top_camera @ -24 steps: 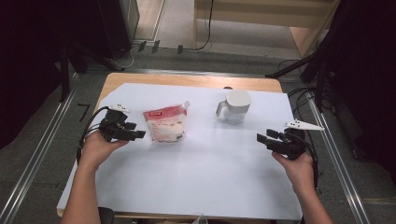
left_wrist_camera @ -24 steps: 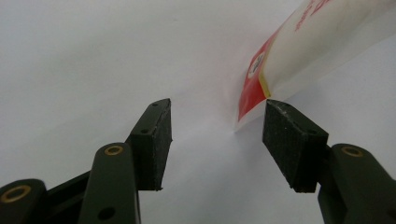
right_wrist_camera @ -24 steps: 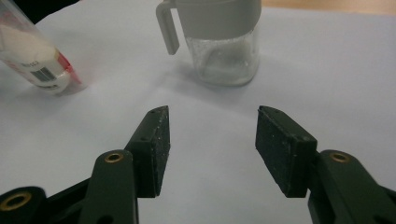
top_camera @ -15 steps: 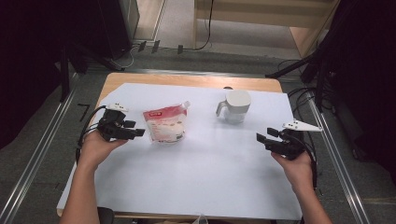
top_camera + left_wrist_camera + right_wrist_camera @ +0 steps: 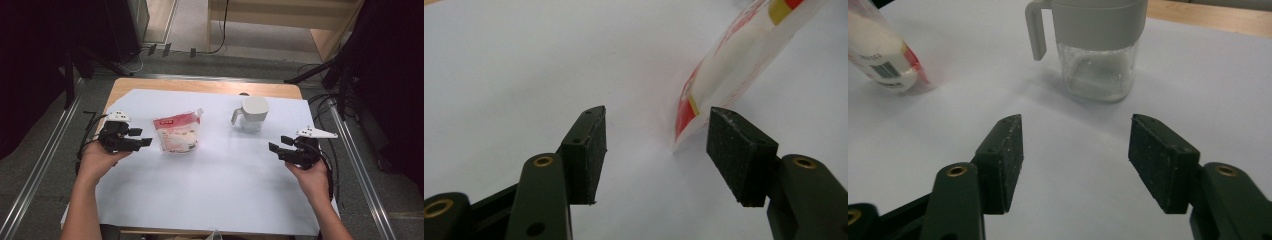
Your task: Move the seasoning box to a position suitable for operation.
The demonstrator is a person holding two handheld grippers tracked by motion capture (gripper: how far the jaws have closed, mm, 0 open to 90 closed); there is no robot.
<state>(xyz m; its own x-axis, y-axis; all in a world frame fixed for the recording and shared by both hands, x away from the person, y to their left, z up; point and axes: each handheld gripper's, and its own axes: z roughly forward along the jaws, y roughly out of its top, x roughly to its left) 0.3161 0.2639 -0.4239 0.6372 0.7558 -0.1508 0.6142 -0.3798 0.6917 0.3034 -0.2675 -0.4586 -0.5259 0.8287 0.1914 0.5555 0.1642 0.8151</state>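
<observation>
My black rubber-faced fingers [image 5: 584,150] stand apart on both grippers, with nothing between them. From the high view, my left gripper [image 5: 142,143] hangs just beside the red-and-white plastic pouch [image 5: 176,132] lying flat on the white paper sheet [image 5: 210,190], jaws level and pointing at its edge. My right gripper [image 5: 277,149] sits well apart from it, aimed toward the clear glass jug with a grey lid and handle [image 5: 251,114]. Both forearms come in low, hands wrapped around the bodies.

In the left gripper view, the pouch [image 5: 724,75] shows its glossy corner close ahead of the right pad, not touching.

In the right gripper view, the jug [image 5: 1095,47] shows white grains clinging inside its glass, and the pouch [image 5: 883,60] shows a barcode.
</observation>
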